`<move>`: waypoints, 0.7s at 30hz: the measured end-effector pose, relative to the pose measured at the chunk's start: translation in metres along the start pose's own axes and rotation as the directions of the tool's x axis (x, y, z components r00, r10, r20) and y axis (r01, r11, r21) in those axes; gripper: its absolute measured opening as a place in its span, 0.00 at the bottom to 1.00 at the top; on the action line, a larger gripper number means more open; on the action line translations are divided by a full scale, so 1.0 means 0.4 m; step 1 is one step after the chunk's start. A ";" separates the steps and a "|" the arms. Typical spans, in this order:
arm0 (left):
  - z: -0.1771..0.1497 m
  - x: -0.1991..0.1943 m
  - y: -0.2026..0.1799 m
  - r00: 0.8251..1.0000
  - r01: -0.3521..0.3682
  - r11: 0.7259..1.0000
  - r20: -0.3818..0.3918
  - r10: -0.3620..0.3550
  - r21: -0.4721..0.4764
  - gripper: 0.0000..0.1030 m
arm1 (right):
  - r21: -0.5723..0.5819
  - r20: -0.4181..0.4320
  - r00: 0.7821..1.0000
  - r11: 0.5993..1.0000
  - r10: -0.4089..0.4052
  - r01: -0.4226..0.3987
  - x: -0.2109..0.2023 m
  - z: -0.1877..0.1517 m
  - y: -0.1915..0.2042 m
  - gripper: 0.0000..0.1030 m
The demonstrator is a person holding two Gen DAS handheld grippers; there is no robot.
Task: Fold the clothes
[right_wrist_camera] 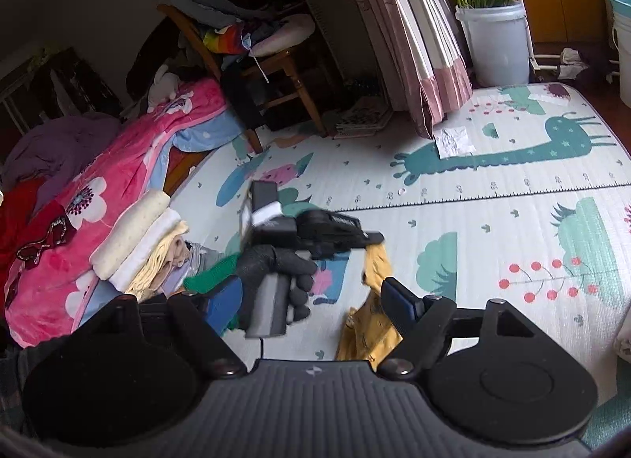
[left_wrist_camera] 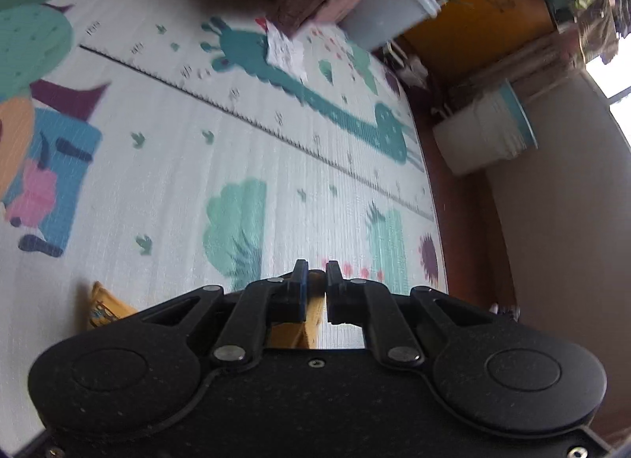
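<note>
While the printed play mat (right_wrist_camera: 493, 229) is spreading across nearly the whole floor in both views, with its teal giraffe and ruler strip running along the middle, a heap of pink flowered bedding (right_wrist_camera: 79, 198) is lying along its left edge in the right wrist view. A stack of folded clothes (right_wrist_camera: 146, 237) in cream, white and pale yellow is resting against that bedding. Behind it, a wooden chair (right_wrist_camera: 276, 75) is carrying a pile of loose garments, and a striped curtain (right_wrist_camera: 418, 44) is hanging beside a white bucket (right_wrist_camera: 497, 40) with green stalks in it.

A gloved hand (right_wrist_camera: 276, 272) is gripping the handle of the left gripper (right_wrist_camera: 372, 238), which is reaching out over the mat and pinching the top edge of the yellow garment (right_wrist_camera: 368, 324). That garment is hanging down from the closed jaws and trailing onto the mat just in front of the right gripper (right_wrist_camera: 311, 292). In the left wrist view the same yellow cloth (left_wrist_camera: 311, 316) is showing between the nearly touching fingers (another fold of it is peeking out lower left).

The right gripper's jaws are standing wide apart with nothing pressed between them; its right finger (right_wrist_camera: 398, 300) is sitting just beside the garment, though I cannot tell whether it is touching.

A white scrap of paper (right_wrist_camera: 453, 140) is lying on the giraffe's neck.
</note>
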State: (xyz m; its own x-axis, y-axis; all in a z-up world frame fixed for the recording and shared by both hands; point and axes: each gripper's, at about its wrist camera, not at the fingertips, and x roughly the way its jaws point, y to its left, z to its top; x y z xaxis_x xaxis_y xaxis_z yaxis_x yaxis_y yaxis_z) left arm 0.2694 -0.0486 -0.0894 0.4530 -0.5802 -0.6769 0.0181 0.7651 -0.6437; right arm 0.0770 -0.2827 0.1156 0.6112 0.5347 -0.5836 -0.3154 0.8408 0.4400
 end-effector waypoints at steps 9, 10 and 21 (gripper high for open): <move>-0.089 0.056 -0.078 0.995 0.024 0.995 -0.095 -0.015 0.095 0.06 | -0.003 0.062 0.998 1.000 0.031 -0.031 -0.022 0.035 0.011 0.76; -0.094 0.049 -0.080 0.996 0.022 0.995 -0.086 -0.014 0.099 0.06 | -0.005 0.067 0.997 0.999 0.033 -0.032 -0.026 0.038 0.011 0.76; -0.226 -0.132 0.159 0.988 -0.053 0.974 0.131 0.083 -0.219 0.06 | -0.019 0.133 0.989 0.998 0.063 -0.061 -0.065 0.071 0.023 0.78</move>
State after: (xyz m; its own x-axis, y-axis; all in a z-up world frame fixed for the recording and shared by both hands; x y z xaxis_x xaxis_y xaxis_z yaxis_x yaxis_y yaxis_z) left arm 0.1662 0.0055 -0.1268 0.5660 -0.4728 -0.6753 -0.2012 0.7152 -0.6694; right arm 0.0789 -0.2914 0.1541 0.6812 0.5708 -0.4584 -0.3662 0.8079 0.4617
